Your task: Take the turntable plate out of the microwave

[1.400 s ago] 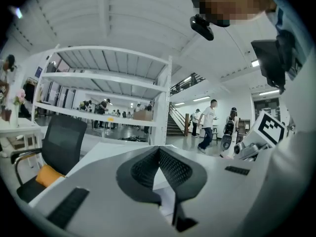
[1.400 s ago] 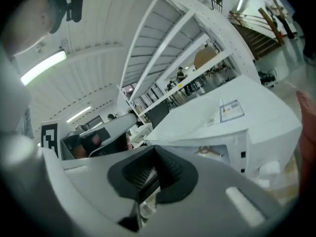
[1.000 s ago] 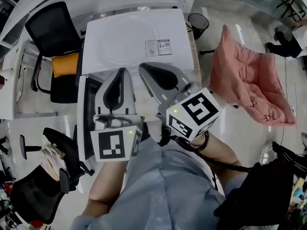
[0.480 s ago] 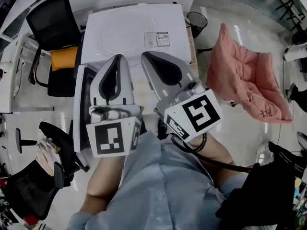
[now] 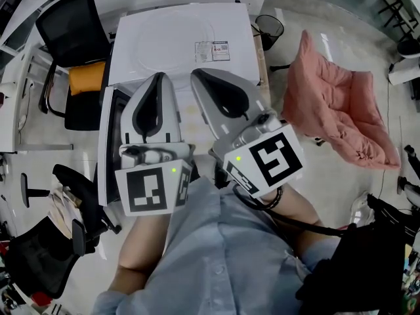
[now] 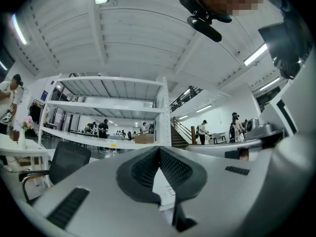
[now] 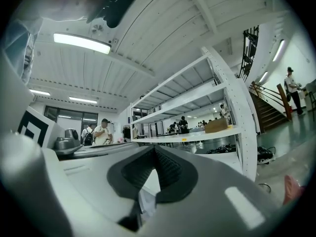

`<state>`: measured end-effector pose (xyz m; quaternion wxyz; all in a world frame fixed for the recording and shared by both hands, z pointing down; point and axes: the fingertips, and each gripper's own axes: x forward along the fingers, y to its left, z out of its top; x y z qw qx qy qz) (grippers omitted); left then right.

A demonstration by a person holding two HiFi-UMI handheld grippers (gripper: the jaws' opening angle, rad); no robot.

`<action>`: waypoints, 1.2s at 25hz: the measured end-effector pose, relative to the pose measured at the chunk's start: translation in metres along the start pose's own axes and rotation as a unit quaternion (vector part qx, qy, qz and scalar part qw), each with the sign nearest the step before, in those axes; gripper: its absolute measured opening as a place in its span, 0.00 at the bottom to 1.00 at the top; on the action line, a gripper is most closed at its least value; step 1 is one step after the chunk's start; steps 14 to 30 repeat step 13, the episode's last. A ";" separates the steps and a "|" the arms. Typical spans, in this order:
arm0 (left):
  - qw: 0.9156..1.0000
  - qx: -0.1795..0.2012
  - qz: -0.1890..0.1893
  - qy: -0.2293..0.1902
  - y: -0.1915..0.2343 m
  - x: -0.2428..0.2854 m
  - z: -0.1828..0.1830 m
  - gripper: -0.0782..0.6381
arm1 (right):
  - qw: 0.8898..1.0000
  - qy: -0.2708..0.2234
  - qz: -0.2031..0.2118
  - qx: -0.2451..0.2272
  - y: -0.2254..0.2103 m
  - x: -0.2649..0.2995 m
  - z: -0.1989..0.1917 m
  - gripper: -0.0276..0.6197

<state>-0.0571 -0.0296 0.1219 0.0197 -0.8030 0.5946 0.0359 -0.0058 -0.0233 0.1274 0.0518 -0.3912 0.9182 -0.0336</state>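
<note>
- I am looking down on a pale, glossy floor in an open office, with white desks round the edges.
- Nearest to me is the person's light blue shirt [image 5: 223,261], with both forearms reaching out from it.
- The left gripper [image 5: 159,77] lies level and its marker cube [image 5: 152,189] faces up at me. In its own view the two dark pads [image 6: 148,169] meet at a seam, so the claw is closed with nothing in it.
- The right gripper [image 5: 196,73] sits just beside it, rolled slightly outward, with its marker cube [image 5: 266,159] tilted. Its pads [image 7: 168,174] are pressed together too, and it is empty.
- Both tips point at the white microwave [image 5: 170,41], which stands just beyond them with a printed label [image 5: 211,50] on its top.
- A dark, white-framed panel [image 5: 108,149], which looks like its door, stands out at the microwave's left.
- The turntable plate shows in no view, because the microwave's top hides the inside.
- To the left of the microwave is a black office chair [image 5: 69,28] with an orange cushion [image 5: 88,77].
- To the right are a black wire bin [image 5: 269,28] and a pink padded seat [image 5: 341,110].
- Far off, the gripper views show white shelving [image 6: 113,102], a staircase [image 6: 185,130] and people standing about.
</note>
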 end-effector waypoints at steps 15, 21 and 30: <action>1.000 -0.013 0.006 0.007 -0.004 0.003 -0.003 0.12 | 1.000 -0.010 0.010 0.005 -0.004 -0.004 0.005 0.04; 1.000 -0.013 0.006 0.007 -0.004 0.003 -0.003 0.12 | 1.000 -0.010 0.010 0.005 -0.004 -0.004 0.005 0.04; 1.000 -0.013 0.006 0.007 -0.004 0.003 -0.003 0.12 | 1.000 -0.010 0.010 0.005 -0.004 -0.004 0.005 0.04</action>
